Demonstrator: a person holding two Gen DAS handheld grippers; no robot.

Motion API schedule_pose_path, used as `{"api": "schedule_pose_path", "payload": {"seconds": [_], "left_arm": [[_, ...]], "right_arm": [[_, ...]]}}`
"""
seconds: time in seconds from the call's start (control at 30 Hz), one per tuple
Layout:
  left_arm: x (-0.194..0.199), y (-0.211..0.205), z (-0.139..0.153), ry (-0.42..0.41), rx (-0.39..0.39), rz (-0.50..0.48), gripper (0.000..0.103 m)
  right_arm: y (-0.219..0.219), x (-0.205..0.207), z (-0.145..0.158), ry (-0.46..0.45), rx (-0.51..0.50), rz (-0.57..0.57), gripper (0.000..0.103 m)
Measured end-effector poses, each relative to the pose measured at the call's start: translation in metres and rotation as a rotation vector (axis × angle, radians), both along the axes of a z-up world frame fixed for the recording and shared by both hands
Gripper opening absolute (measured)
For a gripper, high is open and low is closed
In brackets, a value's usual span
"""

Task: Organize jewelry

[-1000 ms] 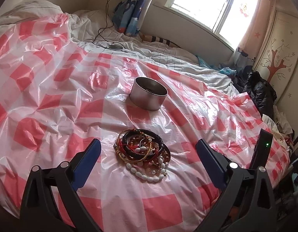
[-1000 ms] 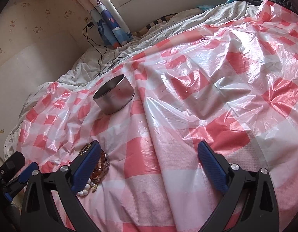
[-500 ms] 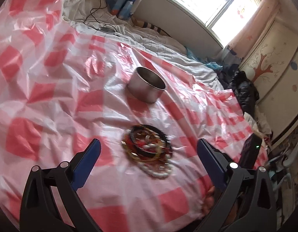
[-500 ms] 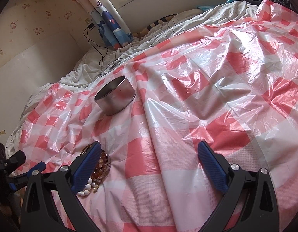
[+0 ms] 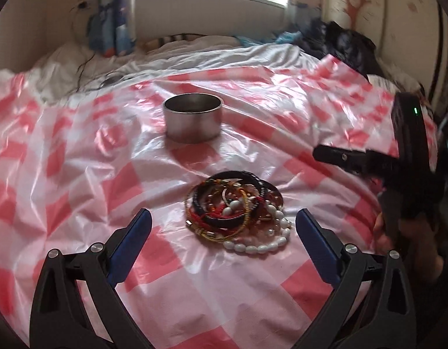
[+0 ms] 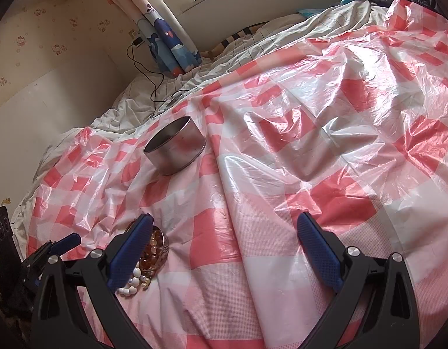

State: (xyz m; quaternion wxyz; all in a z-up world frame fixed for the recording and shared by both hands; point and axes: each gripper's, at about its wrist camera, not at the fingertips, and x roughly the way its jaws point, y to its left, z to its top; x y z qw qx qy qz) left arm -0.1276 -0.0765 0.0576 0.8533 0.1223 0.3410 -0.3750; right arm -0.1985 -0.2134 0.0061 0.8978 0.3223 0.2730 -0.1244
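Here the left claw (image 5: 222,226) gapes wide and empty, its blue fingers (image 5: 133,237) framing the jewelry pile (image 5: 235,208) at lower centre of the left view. Beyond it, at upper centre, stands the metal tin (image 5: 193,116) on the checked plastic sheet (image 5: 78,145) over the bed. The right claw (image 6: 224,245), likewise wide and empty, points at bare sheet. The step looks like the approach to a first pick: lowering onto one bracelet and closing. Compared with a second ago, the left view has swung to face the window, and the pile sits squarely between the fingers.
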Motion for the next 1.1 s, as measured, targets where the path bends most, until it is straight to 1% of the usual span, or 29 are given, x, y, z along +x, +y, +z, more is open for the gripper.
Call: {"api": "schedule_pose_path", "payload": {"seconds": [0.03, 0.07, 0.1, 0.13, 0.17, 0.23, 0.33, 0.4, 0.5, 0.53, 0.63, 0.67, 0.7, 0.73, 0.77, 0.83, 0.9, 0.97, 1.0, 1.03, 1.1], "left_arm": [[0.0, -0.002, 0.0, -0.004, 0.003, -0.012, 0.088], [0.001, -0.004, 0.0, -0.004, 0.007, -0.019, 0.073], [0.005, -0.006, -0.002, 0.011, 0.022, -0.026, 0.066], [0.009, -0.007, -0.005, 0.026, 0.037, -0.03, 0.053], [0.012, -0.009, -0.008, 0.04, 0.05, -0.037, 0.044], [0.015, -0.011, -0.013, 0.053, 0.073, -0.058, 0.04], [0.012, -0.013, -0.018, 0.035, 0.106, -0.083, 0.04], [0.012, -0.014, -0.02, 0.03, 0.122, -0.09, 0.036], [0.01, -0.016, -0.022, 0.026, 0.133, -0.103, 0.017], [0.008, -0.017, -0.022, 0.022, 0.14, -0.105, 0.004], [0.006, -0.014, -0.016, 0.014, 0.127, -0.106, 0.003], [0.006, -0.012, -0.013, 0.018, 0.113, -0.102, 0.003], [0.007, -0.007, -0.008, 0.028, 0.083, -0.089, 0.003], [0.009, -0.002, -0.004, 0.042, 0.051, -0.077, 0.003], [0.013, 0.007, 0.001, 0.08, -0.009, -0.061, 0.003], [0.021, 0.021, 0.008, 0.122, -0.093, -0.028, 0.003], [0.03, 0.044, 0.012, 0.162, -0.202, 0.038, 0.003], [0.038, 0.062, 0.009, 0.183, -0.262, 0.111, 0.003], [0.041, 0.069, 0.005, 0.196, -0.284, 0.134, 0.003], [0.045, 0.077, -0.001, 0.217, -0.312, 0.159, 0.003], [0.05, 0.088, -0.013, 0.252, -0.355, 0.187, 0.003]], "right_arm": [[0.0, 0.0, 0.0, 0.0, 0.0, 0.0, 0.096], [0.0, 0.0, 0.0, 0.0, 0.0, 0.0, 0.096], [0.0, 0.0, 0.0, 0.0, 0.0, 0.0, 0.096], [0.0, 0.0, 0.0, 0.0, 0.001, 0.0, 0.096], [0.0, 0.0, 0.0, -0.001, 0.001, 0.0, 0.096], [0.0, 0.0, 0.0, -0.001, 0.001, -0.001, 0.096], [0.0, 0.0, 0.0, -0.002, 0.001, -0.001, 0.096], [0.0, 0.0, -0.001, -0.002, 0.0, -0.001, 0.096], [0.0, 0.0, -0.001, -0.002, 0.001, -0.001, 0.096], [0.0, 0.0, -0.001, -0.002, 0.001, -0.001, 0.096], [0.0, 0.0, -0.001, -0.001, 0.001, -0.001, 0.096], [0.0, 0.0, -0.001, -0.002, 0.001, -0.001, 0.096], [0.0, 0.0, -0.001, -0.002, 0.001, -0.001, 0.096], [0.0, 0.0, -0.002, -0.001, 0.002, -0.001, 0.096], [0.0, -0.001, -0.001, -0.003, 0.002, 0.0, 0.096], [0.001, -0.002, 0.0, -0.012, 0.006, 0.004, 0.096], [0.008, -0.003, 0.007, -0.029, -0.017, 0.03, 0.096], [0.026, 0.001, 0.016, -0.023, -0.092, 0.101, 0.096], [0.038, 0.005, 0.021, -0.011, -0.138, 0.148, 0.096], [0.055, 0.011, 0.026, 0.007, -0.202, 0.219, 0.096], [0.076, 0.019, 0.031, 0.03, -0.263, 0.316, 0.096]]}}
